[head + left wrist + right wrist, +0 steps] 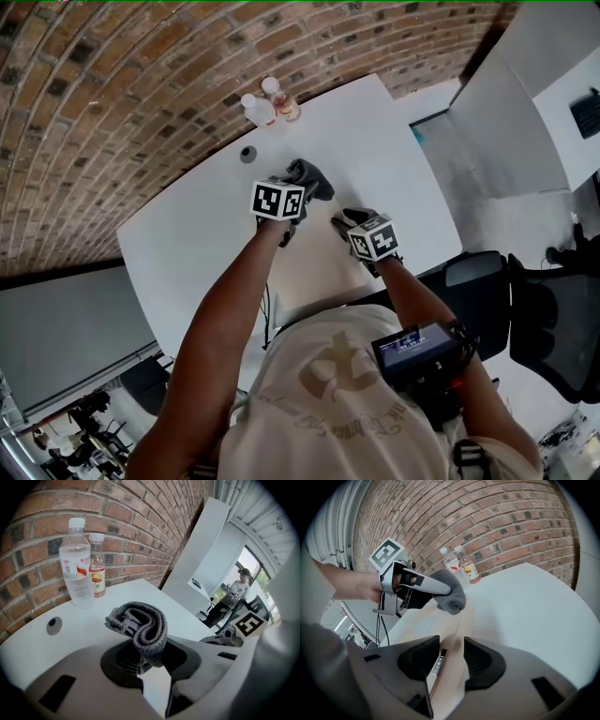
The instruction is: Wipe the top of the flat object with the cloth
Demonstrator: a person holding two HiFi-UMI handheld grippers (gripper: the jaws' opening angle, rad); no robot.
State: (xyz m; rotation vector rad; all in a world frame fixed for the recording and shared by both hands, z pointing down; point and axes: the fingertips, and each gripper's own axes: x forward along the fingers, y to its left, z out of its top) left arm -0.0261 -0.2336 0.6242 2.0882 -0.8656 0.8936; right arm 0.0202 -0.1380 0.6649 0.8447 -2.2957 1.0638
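left gripper (pixel 150 654): clamped on a bunched grey cloth (pixel 143 626); the wad sticks out past the jaws
right gripper (pixel 452 660): jaws wide but closed on the near edge of the flat beige board (pixel 440 620); the board fills the gap between the pads
board: lies flat on the white tabletop (pixel 375 141), near its front edge, in front of the person
cloth position: over the board's far end; can't tell whether it touches
grippers: near each other, left one further out over the tabletop
bottles: clear water bottle (pixel 77 564) and orange-label bottle (pixel 97 564) upright, just beside each other, at the brick wall (pixel 141 75), well apart from the board
round grommet (pixel 54 625): in the tabletop, near the bottles
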